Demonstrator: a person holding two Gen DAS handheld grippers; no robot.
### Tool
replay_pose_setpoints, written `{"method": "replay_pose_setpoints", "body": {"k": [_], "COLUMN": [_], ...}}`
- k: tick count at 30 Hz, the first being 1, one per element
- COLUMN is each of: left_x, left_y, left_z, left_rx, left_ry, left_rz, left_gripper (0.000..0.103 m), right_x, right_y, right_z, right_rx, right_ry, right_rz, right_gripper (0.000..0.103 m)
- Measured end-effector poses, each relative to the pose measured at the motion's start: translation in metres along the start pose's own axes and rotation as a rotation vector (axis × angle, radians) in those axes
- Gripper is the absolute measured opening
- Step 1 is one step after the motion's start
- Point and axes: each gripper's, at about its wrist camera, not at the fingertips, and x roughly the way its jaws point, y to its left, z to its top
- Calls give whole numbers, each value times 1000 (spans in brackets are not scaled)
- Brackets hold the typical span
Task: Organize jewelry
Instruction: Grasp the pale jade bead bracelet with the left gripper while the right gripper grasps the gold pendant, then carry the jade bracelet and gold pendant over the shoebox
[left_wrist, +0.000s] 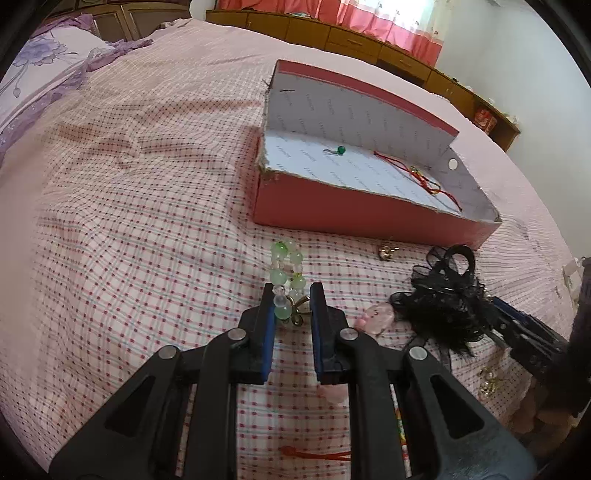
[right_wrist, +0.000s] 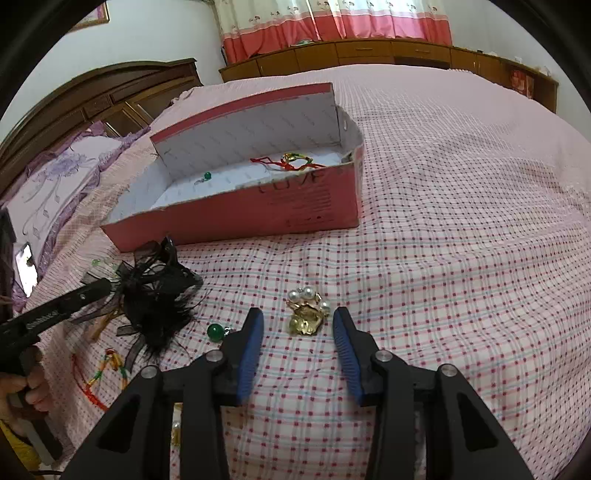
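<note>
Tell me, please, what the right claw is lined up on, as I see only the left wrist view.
Observer: The right claw is open, and a crumpled gold brooch with white pearls lies on the checked bedspread between its fingertips, touching neither.
Operator: Is anything else close by?
Observer: A round dark green bead lies just outside the claw's left finger, apart from the brooch.
Operator: Does the red cardboard box carry markings?
Observer: Yes, the red cardboard box has dark lettering on the outer wall facing this camera; I cannot read it reliably.

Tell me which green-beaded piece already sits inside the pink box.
The small single green bead earring on the box floor; the pale green bead bracelet lies outside, between the left gripper fingers.
</note>
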Motion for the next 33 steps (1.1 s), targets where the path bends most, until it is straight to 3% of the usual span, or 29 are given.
{"method": "replay_pose_setpoints", "body": {"k": [4, 6, 19, 33], "left_x": [-4, -8, -41, -82], "left_y": [-5, -8, -17, -33], "left_z": [1, 1, -4, -9], "left_rx": [2, 9, 26, 67], "left_ry": [-7, -14, -76, -156], "left_rz": [-18, -24, -44, -75], "left_gripper": [9, 8, 8, 8], "right_x": [4, 6, -32, -94], "right_y": [3, 4, 5, 13], "right_z": [-1, -2, -17, -11], "right_rx": [-9, 6, 21, 29], "right_ry": [-5, -8, -67, -202], "right_rz": [-31, -44, 17, 74], "right_gripper": [25, 23, 21, 21]}}
